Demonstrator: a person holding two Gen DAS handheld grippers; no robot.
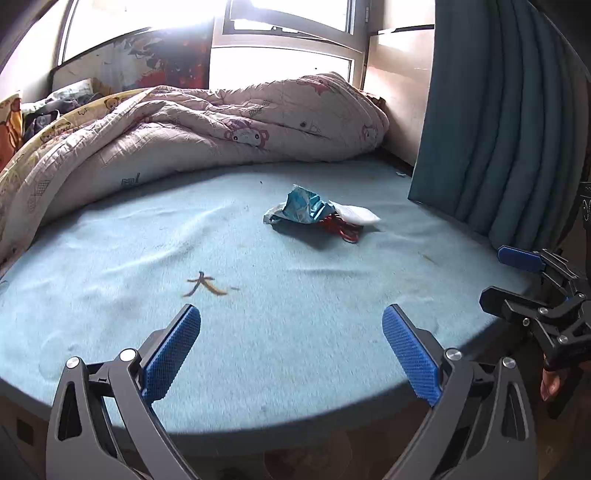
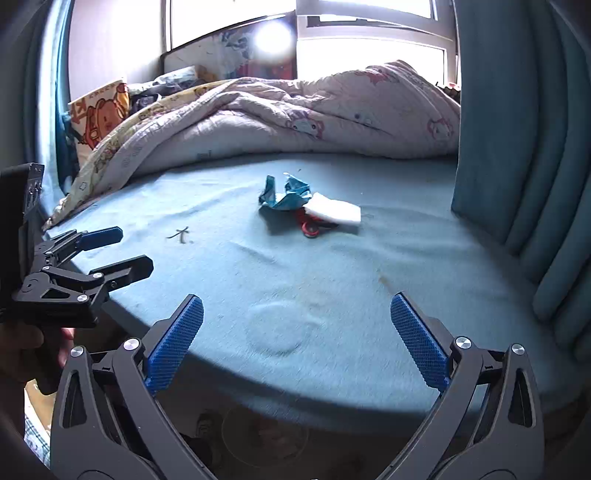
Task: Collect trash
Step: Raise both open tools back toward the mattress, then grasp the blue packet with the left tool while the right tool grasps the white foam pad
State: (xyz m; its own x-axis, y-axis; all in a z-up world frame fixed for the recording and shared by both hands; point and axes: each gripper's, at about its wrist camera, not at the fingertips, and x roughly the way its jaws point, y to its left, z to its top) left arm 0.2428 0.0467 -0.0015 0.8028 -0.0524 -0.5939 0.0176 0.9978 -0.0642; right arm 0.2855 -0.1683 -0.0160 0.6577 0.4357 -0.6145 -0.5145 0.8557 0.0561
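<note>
Left tool (image 1: 291, 343) spread wide — banana peel (image 1: 205, 285), crumpled wrappers (image 1: 317, 212) on bedsheet (image 1: 110, 258)

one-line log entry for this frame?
left gripper: open, empty | right gripper: open, empty | blue wrapper, white wad, banana peel: on bed, untouched

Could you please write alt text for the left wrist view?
The open left hand-held gripper hovers over a light blue bed sheet holding a banana peel and crumpled wrappers. A rumpled quilt lies behind.

Both wrist views low at the bed's (image 1: 110, 258) near edge, side by side, facing the window (image 1: 284, 22), sharing the mattress.
</note>
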